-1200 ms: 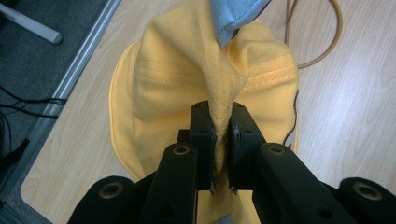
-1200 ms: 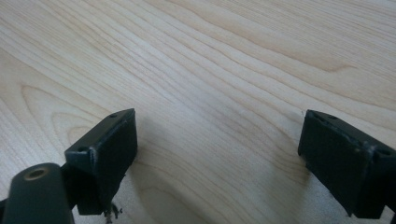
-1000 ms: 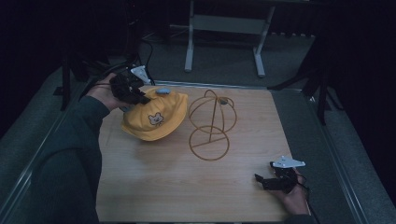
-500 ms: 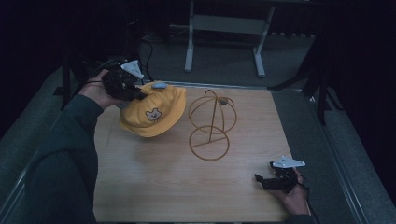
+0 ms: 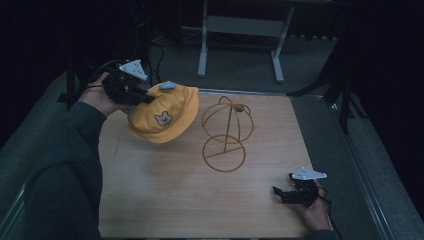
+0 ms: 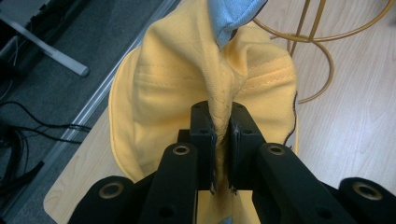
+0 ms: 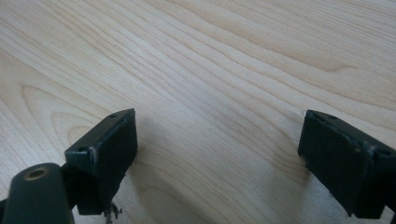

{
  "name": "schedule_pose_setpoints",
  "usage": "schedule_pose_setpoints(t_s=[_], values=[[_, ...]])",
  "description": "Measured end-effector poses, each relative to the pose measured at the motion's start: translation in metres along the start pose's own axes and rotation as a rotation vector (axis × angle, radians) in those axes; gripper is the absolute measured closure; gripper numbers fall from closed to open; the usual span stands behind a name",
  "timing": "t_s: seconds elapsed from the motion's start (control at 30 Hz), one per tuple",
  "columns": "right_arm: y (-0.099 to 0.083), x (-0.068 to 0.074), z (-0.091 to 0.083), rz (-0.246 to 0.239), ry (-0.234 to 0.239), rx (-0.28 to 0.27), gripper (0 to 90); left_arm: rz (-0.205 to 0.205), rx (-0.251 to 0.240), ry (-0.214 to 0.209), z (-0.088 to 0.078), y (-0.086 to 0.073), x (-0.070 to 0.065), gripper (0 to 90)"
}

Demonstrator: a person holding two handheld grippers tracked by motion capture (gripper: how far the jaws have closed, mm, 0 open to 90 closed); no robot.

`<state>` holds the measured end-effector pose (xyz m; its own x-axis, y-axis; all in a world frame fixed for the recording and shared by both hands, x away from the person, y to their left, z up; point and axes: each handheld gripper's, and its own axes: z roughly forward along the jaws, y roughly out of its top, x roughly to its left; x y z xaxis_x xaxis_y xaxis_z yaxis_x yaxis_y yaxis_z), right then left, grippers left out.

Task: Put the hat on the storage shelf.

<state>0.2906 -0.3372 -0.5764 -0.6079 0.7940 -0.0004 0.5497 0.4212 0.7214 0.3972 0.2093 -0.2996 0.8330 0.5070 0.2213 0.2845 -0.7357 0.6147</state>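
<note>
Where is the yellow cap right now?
In the high view the yellow cap hangs above the table's far left, clamped at its edge by the left gripper, just left of the gold wire stand.

High view overhead, facing forward; gripper views close; all share table (image 5: 165,200).

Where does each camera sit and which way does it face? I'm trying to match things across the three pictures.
High view: above the person's side, looking forward and down on the table; both forearms and grippers show.
Left gripper view: on the left gripper, looking along jaws pinching the yellow hat.
Right gripper view: on the right gripper, facing bare tabletop.
Shared: hat and wire stand, high and left views.
</note>
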Motion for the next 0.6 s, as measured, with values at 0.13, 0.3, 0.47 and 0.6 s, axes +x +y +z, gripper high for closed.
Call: schedule_pose_setpoints(t_s=[0.13, 0.3, 0.47, 0.6], values=[[0.0, 0.0, 0.0, 0.001, 0.0, 0.0, 11.7, -0.008, -0.02, -0.005, -0.003, -0.0002, 0.0012, 82.7], [0.0, 0.0, 0.0, 0.001, 0.0, 0.0, 11.7, -0.009, -0.032, -0.018, -0.0053, 0.0003, 0.0013, 82.7], [0.0, 0.0, 0.0, 0.001, 0.0, 0.0, 11.7, -0.011, -0.046, -0.017, -0.0078, 0.0002, 0.0015, 82.7], [0.0, 0.0, 0.0, 0.001, 0.0, 0.0, 11.7, -0.018, -0.072, -0.02, -0.0108, -0.0003, 0.0015, 82.7]])
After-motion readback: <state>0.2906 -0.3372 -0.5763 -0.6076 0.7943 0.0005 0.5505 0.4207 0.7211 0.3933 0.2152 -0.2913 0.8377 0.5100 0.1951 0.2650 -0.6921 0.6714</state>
